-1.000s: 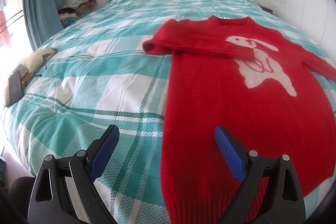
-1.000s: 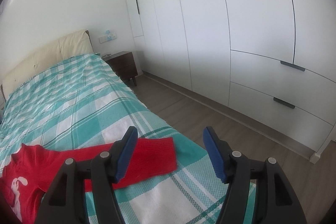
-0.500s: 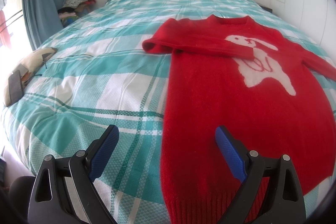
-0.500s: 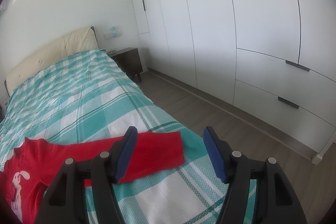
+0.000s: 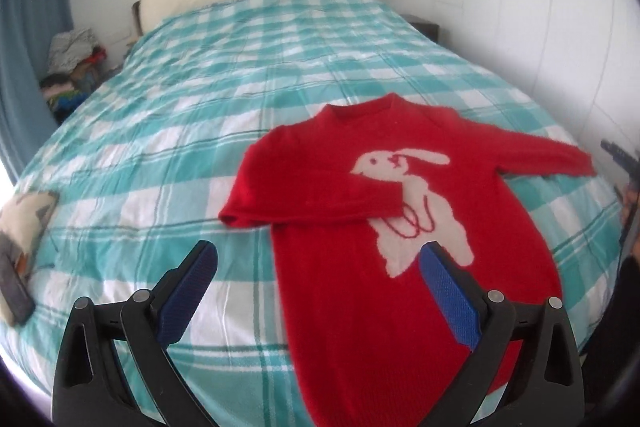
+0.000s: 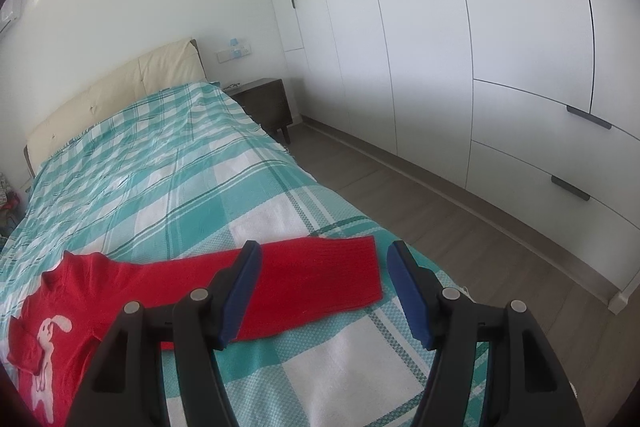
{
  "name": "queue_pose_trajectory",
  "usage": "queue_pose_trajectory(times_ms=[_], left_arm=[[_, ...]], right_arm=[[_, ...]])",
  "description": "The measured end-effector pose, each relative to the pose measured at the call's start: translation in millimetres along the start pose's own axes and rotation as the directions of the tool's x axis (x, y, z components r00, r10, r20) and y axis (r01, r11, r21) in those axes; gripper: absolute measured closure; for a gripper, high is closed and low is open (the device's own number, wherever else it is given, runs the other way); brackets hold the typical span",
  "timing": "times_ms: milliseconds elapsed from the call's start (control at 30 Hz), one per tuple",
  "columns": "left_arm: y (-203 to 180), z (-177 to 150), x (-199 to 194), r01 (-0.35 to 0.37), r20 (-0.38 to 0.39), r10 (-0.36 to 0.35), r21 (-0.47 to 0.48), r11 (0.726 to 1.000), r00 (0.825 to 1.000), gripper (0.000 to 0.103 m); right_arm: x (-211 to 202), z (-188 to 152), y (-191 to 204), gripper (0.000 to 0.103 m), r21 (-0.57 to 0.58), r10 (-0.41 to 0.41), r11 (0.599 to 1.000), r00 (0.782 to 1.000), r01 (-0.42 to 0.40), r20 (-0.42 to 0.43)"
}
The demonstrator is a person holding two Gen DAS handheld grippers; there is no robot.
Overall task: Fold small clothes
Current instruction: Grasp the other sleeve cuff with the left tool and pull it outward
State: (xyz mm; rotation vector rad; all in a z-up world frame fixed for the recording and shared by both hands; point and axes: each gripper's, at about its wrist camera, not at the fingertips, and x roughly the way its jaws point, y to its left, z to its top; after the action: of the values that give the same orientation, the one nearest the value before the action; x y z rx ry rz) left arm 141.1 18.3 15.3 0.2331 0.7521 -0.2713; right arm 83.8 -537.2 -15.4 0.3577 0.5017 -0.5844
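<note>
Red sweater [image 5: 400,227] lies flat on the bed [image 5: 200,107], rabbit side up, one sleeve folded across the chest, the other [image 6: 320,275] stretched toward the bed edge. Left gripper [image 5: 316,291] above the hem, jaws opening wide, nothing between them. Right gripper [image 6: 324,291] over the stretched sleeve's cuff, jaws partly open, holding nothing.
</note>
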Motion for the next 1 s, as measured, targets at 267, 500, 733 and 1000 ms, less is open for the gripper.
queue_pose_trajectory(times_ms=[267, 500, 733, 1000], left_arm=[[-41.1, 13.5, 119.1, 0.029, -0.135, 0.009, 0.279, 0.960, 0.991, 0.002], [-53.6, 7.9, 161.9, 0.069, -0.196, 0.010, 0.392, 0.917, 0.980, 0.015], [-53.6, 21.2, 173.2, 0.211, -0.232, -0.143, 0.302, 0.930, 0.962, 0.099], [142.0, 37.5, 94.6, 0.097, 0.063, -0.077, -0.412, 0.906, 0.995, 0.100]], right_arm=[[3.7, -1.9, -3.1, 0.038, 0.011, -0.001, 1.000, 1.000, 0.001, -0.023], [12.0, -3.5, 5.1, 0.038, -0.015, 0.009, 1.000, 0.999, -0.010, -0.051], [17.3, -8.8, 17.4, 0.038, -0.071, 0.004, 0.997, 0.997, -0.009, -0.071], [14.6, -8.8, 21.6, 0.038, -0.089, 0.019, 0.996, 0.998, -0.025, -0.063]])
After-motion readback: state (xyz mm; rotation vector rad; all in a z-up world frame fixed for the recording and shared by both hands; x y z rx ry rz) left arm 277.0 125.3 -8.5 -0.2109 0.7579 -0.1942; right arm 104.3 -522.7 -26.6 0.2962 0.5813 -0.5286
